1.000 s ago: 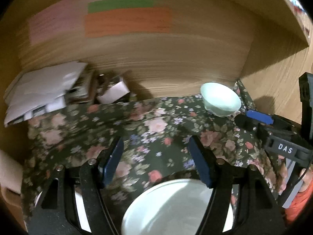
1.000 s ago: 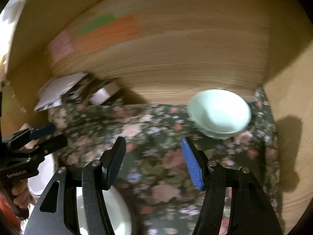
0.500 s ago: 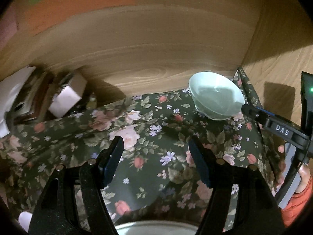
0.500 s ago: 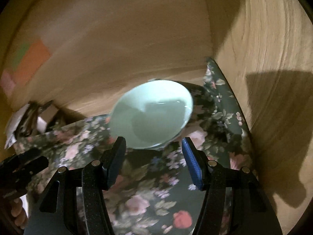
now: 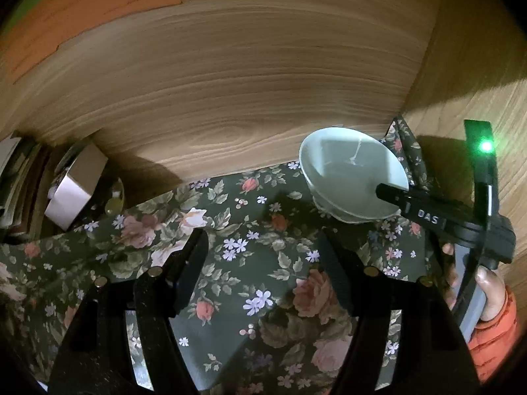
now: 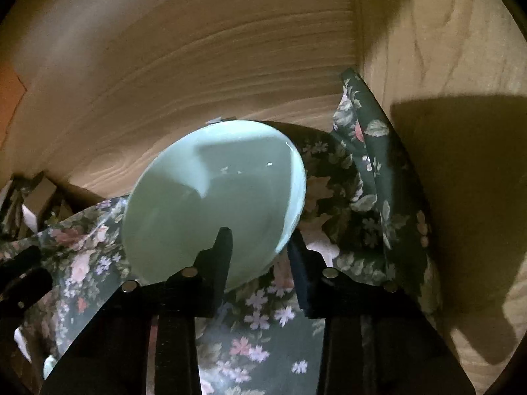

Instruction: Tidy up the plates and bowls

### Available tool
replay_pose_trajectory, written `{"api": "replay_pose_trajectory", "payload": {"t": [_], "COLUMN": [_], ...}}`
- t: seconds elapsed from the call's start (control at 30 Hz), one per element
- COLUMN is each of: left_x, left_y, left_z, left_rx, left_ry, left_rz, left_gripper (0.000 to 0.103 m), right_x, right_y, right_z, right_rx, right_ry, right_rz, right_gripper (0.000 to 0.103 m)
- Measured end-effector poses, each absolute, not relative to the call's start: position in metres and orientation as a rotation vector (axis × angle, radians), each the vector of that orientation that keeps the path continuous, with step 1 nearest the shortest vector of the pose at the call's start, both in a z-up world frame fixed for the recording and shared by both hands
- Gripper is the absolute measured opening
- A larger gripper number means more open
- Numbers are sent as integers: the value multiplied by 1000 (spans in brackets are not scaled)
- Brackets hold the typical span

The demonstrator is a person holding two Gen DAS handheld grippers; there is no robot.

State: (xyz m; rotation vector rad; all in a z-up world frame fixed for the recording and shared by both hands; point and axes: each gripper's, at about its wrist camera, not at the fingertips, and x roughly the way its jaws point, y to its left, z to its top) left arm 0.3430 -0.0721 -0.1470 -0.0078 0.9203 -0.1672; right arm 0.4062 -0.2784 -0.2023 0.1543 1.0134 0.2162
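A pale green bowl (image 6: 210, 194) sits on the flowered cloth (image 6: 257, 335) in the back right corner of the wooden shelf; it also shows in the left wrist view (image 5: 349, 174). My right gripper (image 6: 260, 250) straddles the bowl's near rim, one finger inside and one outside; the jaws stand open, not closed on the rim. In the left wrist view the right gripper (image 5: 395, 194) reaches over the bowl. My left gripper (image 5: 263, 253) is open and empty above the cloth, left of the bowl.
The wooden back wall (image 5: 247, 92) and right side wall (image 6: 444, 82) close in the corner. A small cardboard box (image 5: 74, 191) and papers lie at the back left. The cloth is bunched up against the right wall (image 6: 372, 171).
My right gripper has moved forward to the bowl, and its fingers now stand on either side of the near rim. My left gripper has moved forward and right; the white plate below it has left view.
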Motion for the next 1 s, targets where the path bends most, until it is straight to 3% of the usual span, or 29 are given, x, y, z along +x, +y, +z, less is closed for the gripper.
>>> {"api": "replay_pose_trajectory", "payload": {"t": [0.37, 0.73, 1.0], "left_x": [344, 333, 316], "left_y": [-64, -49, -48], "left_z": [-149, -176, -196], "left_rx": [-40, -30, 15], "left_ry": [929, 1059, 1128], "left_rz": [-181, -145, -166], "left_gripper": [69, 68, 49], "right_x": [398, 327, 301], "right_y": [-260, -217, -213], "right_z": [-213, -209, -204], "right_rx": [110, 20, 71], "right_ry": [1079, 1113, 1094], "right_rz": [290, 456, 450], "right_gripper": [22, 18, 19]}}
